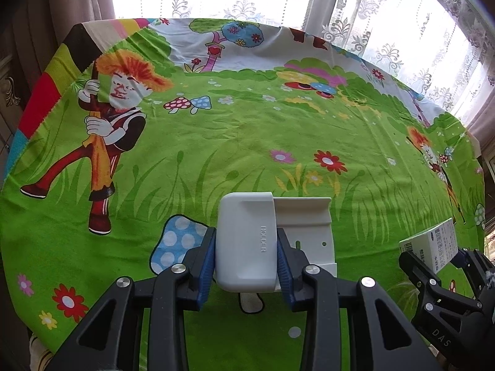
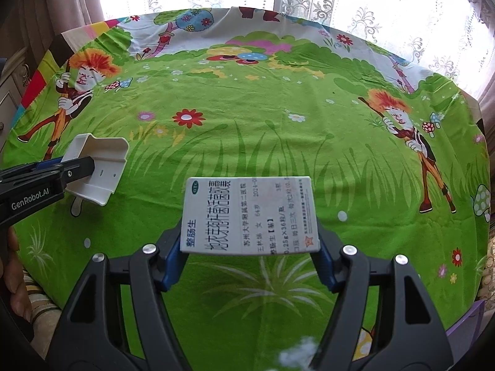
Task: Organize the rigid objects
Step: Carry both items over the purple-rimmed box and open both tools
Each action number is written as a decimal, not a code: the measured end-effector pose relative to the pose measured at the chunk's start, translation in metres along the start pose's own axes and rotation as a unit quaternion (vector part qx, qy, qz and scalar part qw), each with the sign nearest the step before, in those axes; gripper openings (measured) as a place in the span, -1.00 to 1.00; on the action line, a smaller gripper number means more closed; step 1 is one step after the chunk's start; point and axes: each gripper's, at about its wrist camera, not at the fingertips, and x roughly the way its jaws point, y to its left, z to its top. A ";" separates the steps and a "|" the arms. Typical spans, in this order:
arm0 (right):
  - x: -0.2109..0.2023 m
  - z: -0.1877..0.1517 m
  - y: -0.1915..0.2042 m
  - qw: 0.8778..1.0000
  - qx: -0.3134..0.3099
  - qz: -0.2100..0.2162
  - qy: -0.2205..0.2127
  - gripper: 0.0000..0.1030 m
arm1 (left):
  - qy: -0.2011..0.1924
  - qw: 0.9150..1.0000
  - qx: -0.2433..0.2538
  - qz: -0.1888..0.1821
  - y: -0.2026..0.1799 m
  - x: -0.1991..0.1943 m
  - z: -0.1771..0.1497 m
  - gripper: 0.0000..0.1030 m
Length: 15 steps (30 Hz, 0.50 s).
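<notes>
Left gripper [image 1: 246, 256] has its jaws clamped on a white plastic holder [image 1: 247, 241] w/ "HOLDER" embossed on its rounded front shell. Blue pads press both sides of the shell. A flat white back plate w/ a slot and a small hole sticks out to the right of the shell, its far edge curled up. In the right wrist view the same holder [image 2: 99, 167] sits at the left edge, tilted, pinched by the black arm marked "GenRobot.AI" – whether it's resting on the cloth or held just above it, can't tell.

Right gripper [image 2: 250, 247] has its jaws clamped on a white medicine box [image 2: 250, 215] printed w/ Chinese text and a green oval logo. Blue pads bear on the box's two long sides near its close end; the far end points away toward the window. From the left wrist view the box [image 1: 433, 244] shows at the right edge, between the other gripper's black arms.

Both items are over the near part of the bench [image 2: 278, 142], well apart from each other – holder left, box right. Bench is covered by a bright green cartoon cloth w/ flowers, mushrooms and orange-haired figures. Lace curtains [image 1: 386, 15] hang behind, backlit.
</notes>
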 end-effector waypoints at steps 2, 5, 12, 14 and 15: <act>-0.005 -0.001 -0.001 1.000 0.002 -0.003 -0.004 0.39 | -0.006 1.000 0.003 -0.003 -0.002 -0.006 -0.001 -0.28; -0.014 -0.004 -0.004 1.000 0.005 -0.007 -0.009 0.39 | -0.018 1.000 0.012 -0.005 -0.008 -0.016 -0.002 -0.28; -0.037 -0.016 -0.011 1.000 0.015 -0.014 -0.018 0.39 | -0.039 0.999 0.034 -0.010 -0.025 -0.040 -0.008 -0.28; -0.043 -0.019 -0.014 0.999 0.018 -0.016 -0.021 0.39 | -0.046 0.998 0.041 -0.011 -0.030 -0.048 -0.011 -0.28; -0.046 -0.020 -0.015 0.999 0.019 -0.016 -0.023 0.39 | -0.049 0.998 0.044 -0.012 -0.033 -0.051 -0.012 -0.28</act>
